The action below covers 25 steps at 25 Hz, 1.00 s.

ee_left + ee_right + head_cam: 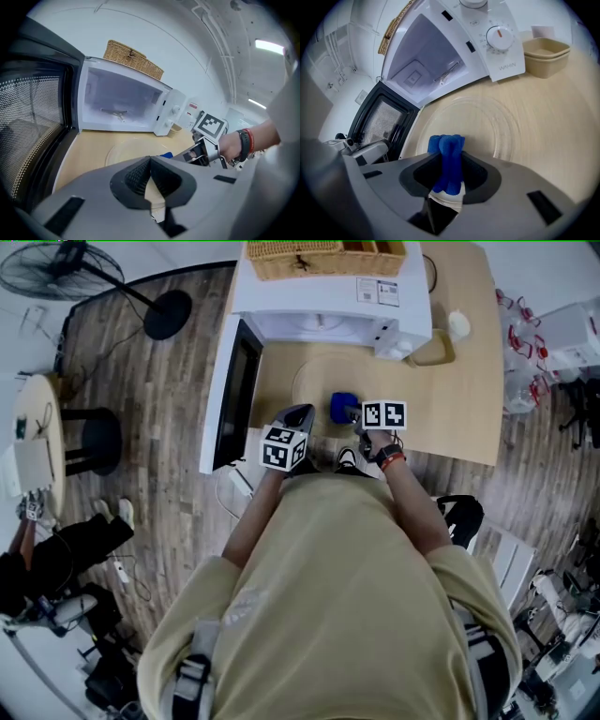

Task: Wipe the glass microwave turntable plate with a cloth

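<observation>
The clear glass turntable plate (314,390) lies flat on the wooden table in front of the open microwave; it also shows as the plate (124,151) and the plate (492,124). My right gripper (450,157) is shut on a folded blue cloth (449,161) and hangs over the plate's near rim. In the head view the blue cloth (343,407) sticks out ahead of the right gripper (358,420). My left gripper (150,163) is shut with nothing between its pads, just left of the right one at the table's front, the left gripper (298,416).
The white microwave (328,310) stands at the back with its door (230,395) swung open to the left. A wicker basket (319,257) sits on top. Stacked beige bowls (546,54) are right of the microwave. A floor fan (56,268) stands far left.
</observation>
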Each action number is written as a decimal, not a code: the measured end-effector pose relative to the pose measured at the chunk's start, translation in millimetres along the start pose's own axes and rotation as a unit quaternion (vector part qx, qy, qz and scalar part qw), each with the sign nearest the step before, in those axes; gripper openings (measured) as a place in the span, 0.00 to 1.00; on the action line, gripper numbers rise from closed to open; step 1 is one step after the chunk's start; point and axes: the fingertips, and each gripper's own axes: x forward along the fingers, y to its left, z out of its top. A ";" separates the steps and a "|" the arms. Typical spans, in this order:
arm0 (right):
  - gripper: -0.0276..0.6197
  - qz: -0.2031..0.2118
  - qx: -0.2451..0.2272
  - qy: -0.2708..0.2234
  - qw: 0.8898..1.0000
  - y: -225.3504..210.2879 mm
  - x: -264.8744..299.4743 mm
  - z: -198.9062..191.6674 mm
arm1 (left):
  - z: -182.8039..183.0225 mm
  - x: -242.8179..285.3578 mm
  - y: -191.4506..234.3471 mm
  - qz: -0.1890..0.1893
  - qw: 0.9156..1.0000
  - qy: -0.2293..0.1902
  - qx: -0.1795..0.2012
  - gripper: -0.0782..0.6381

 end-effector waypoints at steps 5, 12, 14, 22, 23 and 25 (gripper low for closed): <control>0.26 -0.016 0.012 -0.007 1.000 -21.4 -18.5 -1.0 | 3.6 7.0 -11.2 -0.010 1.000 0.001 0.010 0.13; 0.26 -0.046 0.028 -0.018 0.998 -48.7 -44.5 -3.6 | 3.5 3.0 -13.1 -0.008 1.000 0.004 0.015 0.13; 0.25 -0.052 0.033 -0.023 0.998 -54.5 -50.4 -3.8 | 3.8 0.4 -11.0 -0.006 1.000 0.004 0.015 0.13; 0.25 -0.053 0.050 -0.034 0.997 -55.6 -52.7 -4.6 | 3.5 -10.8 -3.9 0.011 1.000 0.001 0.009 0.13; 0.24 -0.050 0.053 -0.035 0.997 -51.8 -52.5 -3.3 | 4.1 -13.3 -3.0 0.014 1.000 0.000 0.009 0.13; 0.23 -0.040 0.053 -0.038 0.997 -41.6 -50.8 1.4 | 6.1 -18.3 -0.3 0.020 1.000 -0.004 0.009 0.13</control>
